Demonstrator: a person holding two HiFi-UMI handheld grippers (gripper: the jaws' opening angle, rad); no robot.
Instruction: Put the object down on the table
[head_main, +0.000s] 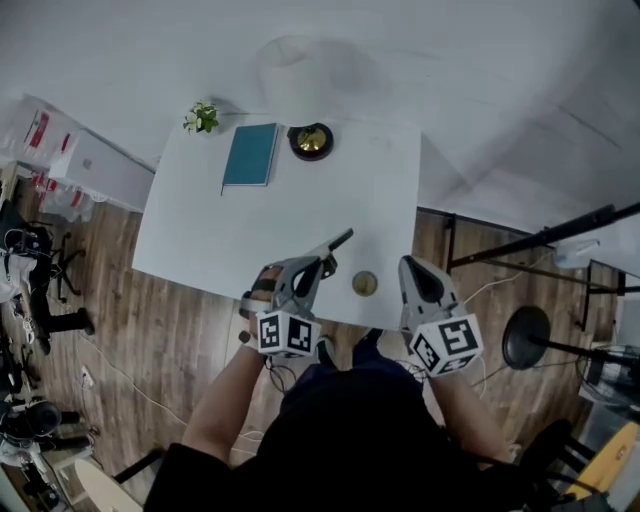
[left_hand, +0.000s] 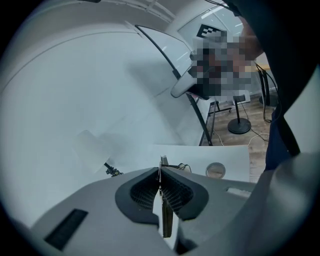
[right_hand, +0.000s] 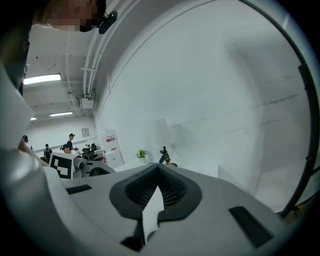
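My left gripper (head_main: 326, 262) hovers over the near edge of the white table (head_main: 200, 240), shut on a thin dark stick-like object (head_main: 341, 239). That object pokes out past the tips toward the table's middle. In the left gripper view the pads (left_hand: 175, 192) clamp the flat dark strip (left_hand: 166, 217), and its tip shows above the jaws. My right gripper (head_main: 408, 264) sits at the table's near right edge, shut, with nothing seen between its pads (right_hand: 172, 187).
A small round tin (head_main: 364, 283) lies between the two grippers. At the far side are a teal book (head_main: 250, 153), a small plant (head_main: 201, 117), a black dish with a gold piece (head_main: 311, 140) and a white cylinder (head_main: 292, 75). Stands and cables are on the floor to the right.
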